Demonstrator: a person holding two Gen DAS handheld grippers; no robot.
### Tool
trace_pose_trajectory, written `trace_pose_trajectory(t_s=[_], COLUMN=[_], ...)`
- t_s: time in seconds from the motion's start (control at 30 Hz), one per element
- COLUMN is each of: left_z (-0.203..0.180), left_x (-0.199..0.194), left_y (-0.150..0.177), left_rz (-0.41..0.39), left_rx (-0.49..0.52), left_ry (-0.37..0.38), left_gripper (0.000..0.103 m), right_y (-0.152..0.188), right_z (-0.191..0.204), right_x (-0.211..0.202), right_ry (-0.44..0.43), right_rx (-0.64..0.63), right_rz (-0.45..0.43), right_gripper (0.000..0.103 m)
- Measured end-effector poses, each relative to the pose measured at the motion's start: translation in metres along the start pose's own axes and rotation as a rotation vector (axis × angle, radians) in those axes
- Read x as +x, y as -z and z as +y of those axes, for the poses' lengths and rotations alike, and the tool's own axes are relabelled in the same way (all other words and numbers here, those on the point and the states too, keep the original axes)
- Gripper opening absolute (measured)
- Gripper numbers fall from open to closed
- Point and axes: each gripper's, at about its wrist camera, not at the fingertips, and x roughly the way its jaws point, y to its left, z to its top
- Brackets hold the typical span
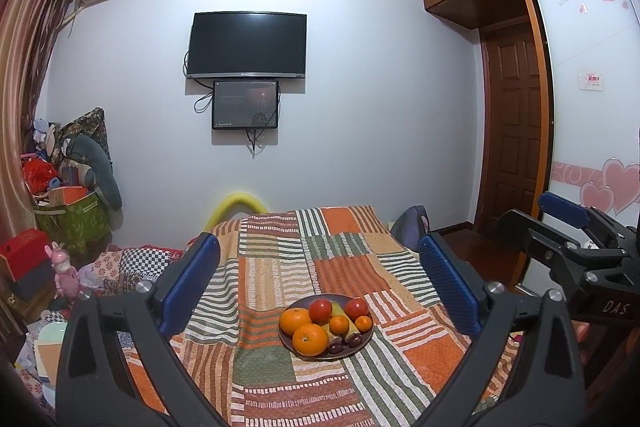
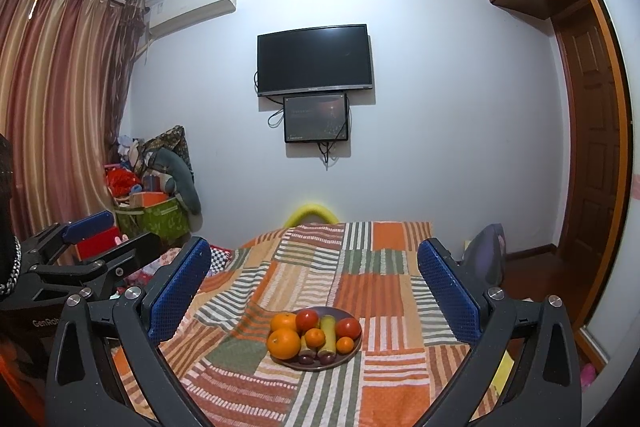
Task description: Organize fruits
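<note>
Fruit plate [image 1: 362,341] btwn open left tongs [image 1: 320,279]

The round dark plate [image 2: 349,317] is mostly buried under piled fruit, so only its rim shows. Two small dark purple fruits [image 2: 316,359] at its near edge are too small to name. Writing on the small wall screen [image 1: 245,104] is unreadable.
</note>
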Motion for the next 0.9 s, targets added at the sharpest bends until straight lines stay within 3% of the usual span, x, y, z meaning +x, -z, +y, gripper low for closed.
trace_pose_trajectory(t_s=[0.9], left_z=[0.0011], left_x=[0.0017], left_y=[0.0010], left_rz=[0.011], left_rx=[-0.001], left_ry=[0.030], left_gripper=[0.103], right_y=[-0.0037], right_z=[-0.0016], right_x=[-0.0025], right_ry=[-0.004], right_rx=[0.020], right_rz=[0.011], right_gripper=[0.103])
